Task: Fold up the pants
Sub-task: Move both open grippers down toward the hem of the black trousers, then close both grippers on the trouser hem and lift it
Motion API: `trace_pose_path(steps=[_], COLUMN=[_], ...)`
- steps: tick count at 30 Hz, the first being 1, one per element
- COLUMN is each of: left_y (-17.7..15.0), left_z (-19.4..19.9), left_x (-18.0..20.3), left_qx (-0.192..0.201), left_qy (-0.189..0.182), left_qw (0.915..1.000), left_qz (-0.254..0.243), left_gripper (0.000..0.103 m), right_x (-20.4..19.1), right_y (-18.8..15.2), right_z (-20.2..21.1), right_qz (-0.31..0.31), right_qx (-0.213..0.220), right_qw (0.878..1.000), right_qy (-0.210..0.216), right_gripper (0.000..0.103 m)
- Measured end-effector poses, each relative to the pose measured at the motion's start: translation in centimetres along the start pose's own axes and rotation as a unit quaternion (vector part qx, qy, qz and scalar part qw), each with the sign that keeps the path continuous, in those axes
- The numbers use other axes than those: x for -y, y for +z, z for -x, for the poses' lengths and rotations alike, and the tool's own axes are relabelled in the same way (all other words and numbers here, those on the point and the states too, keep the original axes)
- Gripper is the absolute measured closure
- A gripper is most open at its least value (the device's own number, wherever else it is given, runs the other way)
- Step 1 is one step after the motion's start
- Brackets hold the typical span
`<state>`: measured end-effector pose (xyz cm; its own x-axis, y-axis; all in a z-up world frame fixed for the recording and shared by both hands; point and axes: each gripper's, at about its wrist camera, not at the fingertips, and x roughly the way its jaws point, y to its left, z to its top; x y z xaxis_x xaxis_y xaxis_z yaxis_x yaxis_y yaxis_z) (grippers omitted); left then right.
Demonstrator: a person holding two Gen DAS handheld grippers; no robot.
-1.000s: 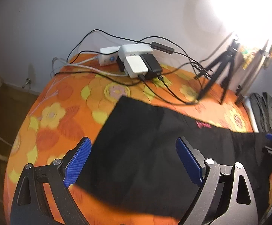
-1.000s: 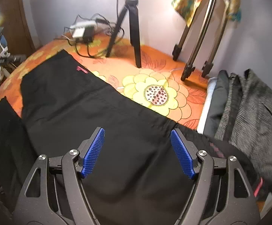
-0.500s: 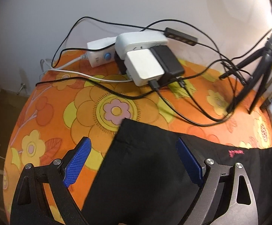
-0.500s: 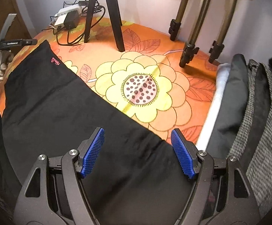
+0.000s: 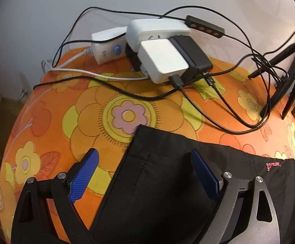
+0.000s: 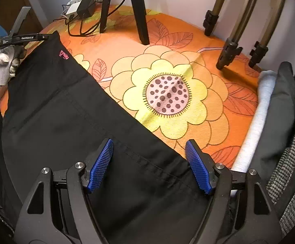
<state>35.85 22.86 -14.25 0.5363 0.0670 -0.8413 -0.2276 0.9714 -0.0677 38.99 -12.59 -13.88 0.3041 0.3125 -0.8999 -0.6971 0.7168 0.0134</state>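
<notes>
Black pants (image 5: 167, 183) lie flat on an orange flowered cover (image 5: 51, 146). My left gripper (image 5: 144, 174) hovers open just above their far left corner, which lies between the blue pads with neither pad touching it. A pink logo (image 5: 272, 164) shows near the far edge. In the right wrist view the pants (image 6: 56, 122) run across the left and bottom. My right gripper (image 6: 149, 164) hangs open over their far edge, with the hem seam under the gap. A gloved hand (image 6: 1, 69) holds the left gripper at the upper left.
A white power strip with chargers (image 5: 161, 46) and loose black cables (image 5: 218, 118) sit behind the left corner. Tripod legs (image 6: 141, 14) and stand feet (image 6: 228, 52) rest on the cover. Folded clothes (image 6: 279, 126) are stacked along the right.
Both grippers have moved down and forward toward the pants' far edge. The left one now sits over the corner and the right one over the far hem. Both jaws stayed open.
</notes>
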Motion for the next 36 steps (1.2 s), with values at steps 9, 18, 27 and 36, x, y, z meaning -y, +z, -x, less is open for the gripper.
trace_pose_path(steps=[9,18,27,36], left_y=[-0.5,-1.0,-1.1,-3.6], left_z=[1.0,2.2,8.0,15.3], left_x=[2.5,3.8,4.0,1.6], left_qx=[0.033,0.041,0.077,0.120], left_qy=[-0.019,-0.021,-0.030,-0.049], left_qw=[0.9989,0.9980,0.9951,0.9908], left_qz=[-0.028,-0.044,-0.055,-0.039], left_gripper=[0.077,0.097,0.098,0.098], right_x=[-0.7,-4.1,-5.1,-8.9], right_y=[-0.2,-0.7,-1.2,-3.2], right_z=[0.3,1.0,5.2,12.0], right_qz=[0.009,0.052,0.035,0.038], right_qx=[0.008,0.009,0.056,0.105], right_qw=[1.000,0.998,0.997,0.992], right_qy=[0.000,-0.024,-0.043,-0.052], right_gripper=[0.034,0.089,0.093,0.094])
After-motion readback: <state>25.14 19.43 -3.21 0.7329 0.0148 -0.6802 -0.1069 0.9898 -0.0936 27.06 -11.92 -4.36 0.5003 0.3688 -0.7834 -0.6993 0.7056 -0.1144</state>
